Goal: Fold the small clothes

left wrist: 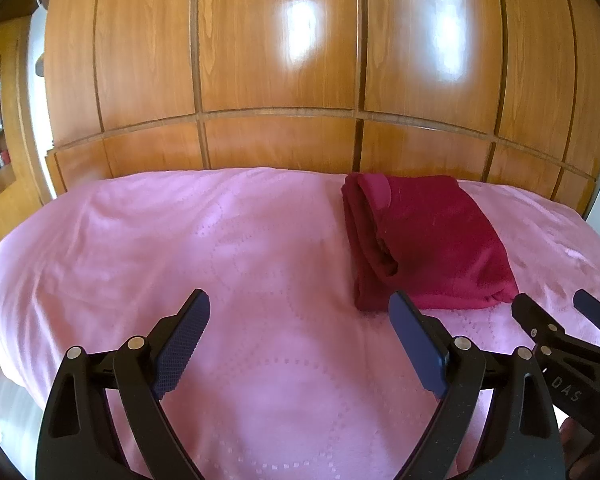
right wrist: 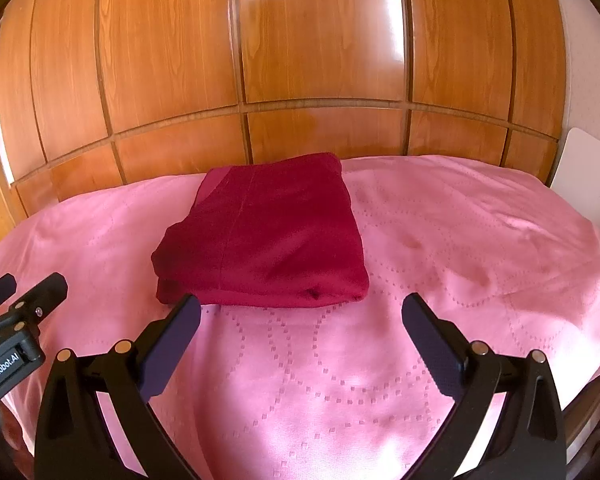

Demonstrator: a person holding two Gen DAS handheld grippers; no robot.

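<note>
The dark red garment (right wrist: 266, 232) lies folded in a neat stack on the pink bedspread (right wrist: 460, 240), near the wooden wardrobe (right wrist: 300, 40). The right gripper (right wrist: 301, 322) is just in front of it, fingers spread, holding nothing. The left gripper (left wrist: 300, 316) beside it is also released and empty.

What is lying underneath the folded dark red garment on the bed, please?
The folded red garment rests on the pink bedspread, which shows all around it. Whatever lies directly beneath or between its layers is covered.

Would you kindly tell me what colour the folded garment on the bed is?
Dark red; the folded garment shows best in the right wrist view.
</note>
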